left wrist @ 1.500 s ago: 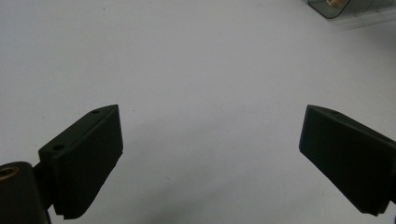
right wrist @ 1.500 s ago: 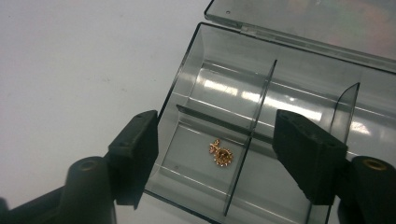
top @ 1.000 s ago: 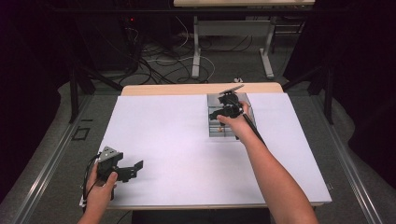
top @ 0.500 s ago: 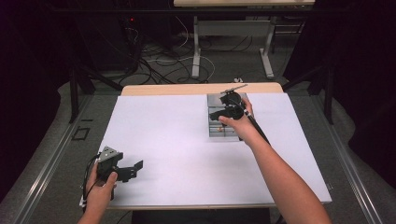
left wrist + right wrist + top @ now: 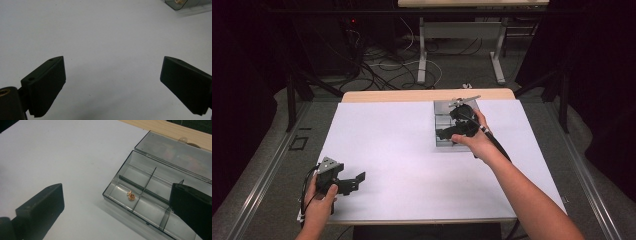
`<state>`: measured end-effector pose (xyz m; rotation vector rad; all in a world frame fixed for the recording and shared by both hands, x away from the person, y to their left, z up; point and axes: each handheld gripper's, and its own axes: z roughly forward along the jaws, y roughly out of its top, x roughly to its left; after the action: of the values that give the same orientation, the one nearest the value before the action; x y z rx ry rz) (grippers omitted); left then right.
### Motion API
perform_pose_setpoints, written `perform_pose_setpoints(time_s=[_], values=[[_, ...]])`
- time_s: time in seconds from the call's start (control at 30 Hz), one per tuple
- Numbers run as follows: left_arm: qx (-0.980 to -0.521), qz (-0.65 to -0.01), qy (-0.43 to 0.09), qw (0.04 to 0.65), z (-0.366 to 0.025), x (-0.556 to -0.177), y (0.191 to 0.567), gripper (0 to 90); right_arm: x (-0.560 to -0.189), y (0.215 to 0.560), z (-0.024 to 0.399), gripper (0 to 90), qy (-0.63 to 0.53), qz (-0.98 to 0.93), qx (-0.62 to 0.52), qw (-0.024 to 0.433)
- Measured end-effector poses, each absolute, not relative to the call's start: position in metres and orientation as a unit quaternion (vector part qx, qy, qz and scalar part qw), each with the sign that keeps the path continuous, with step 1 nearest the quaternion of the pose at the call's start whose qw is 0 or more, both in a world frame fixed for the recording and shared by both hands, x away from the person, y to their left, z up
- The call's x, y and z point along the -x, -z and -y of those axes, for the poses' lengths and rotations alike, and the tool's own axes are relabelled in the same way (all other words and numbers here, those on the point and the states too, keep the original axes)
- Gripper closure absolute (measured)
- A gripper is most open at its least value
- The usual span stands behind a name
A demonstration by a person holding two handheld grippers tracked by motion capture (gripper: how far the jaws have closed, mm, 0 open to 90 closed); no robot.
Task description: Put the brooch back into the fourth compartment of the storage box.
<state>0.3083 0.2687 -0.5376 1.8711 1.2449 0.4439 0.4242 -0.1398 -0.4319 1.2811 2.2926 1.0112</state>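
Note:
A clear grey compartment box (image 5: 147,195) lies with its lid (image 5: 175,157) folded back at the far right of the white table top (image 5: 402,150). A small heap of copper-coloured pieces (image 5: 131,195) rests in one near compartment. My right gripper (image 5: 447,131) hovers over the box (image 5: 438,142); its jaws have just been opening and stand wide with nothing between them. In the right gripper view the gripper (image 5: 116,207) frames the box's near corner. My left gripper (image 5: 356,181) rests open near the front left edge, with only bare table between its jaws (image 5: 111,85).
A corner of the box (image 5: 185,5) sits at the top right of the left gripper view. A strip of wooden table (image 5: 427,95) runs behind the white sheet. Beyond it are table legs (image 5: 422,50) and cables (image 5: 377,65) on the floor.
The right hand has drawn back toward the person and risen a little above the box, and its jaws have spread wider. The left hand has stayed where it was.

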Motion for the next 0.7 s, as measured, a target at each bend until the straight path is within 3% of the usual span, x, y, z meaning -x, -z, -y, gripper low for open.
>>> perform_pose_setpoints(time_s=[0.7], values=[[-0.742, -0.495, -0.179, 0.415, -0.267, -0.307, 0.538, 6.5, -0.364, 0.449, 0.177, 0.0, -0.39, -0.8, -0.426, 0.164]])
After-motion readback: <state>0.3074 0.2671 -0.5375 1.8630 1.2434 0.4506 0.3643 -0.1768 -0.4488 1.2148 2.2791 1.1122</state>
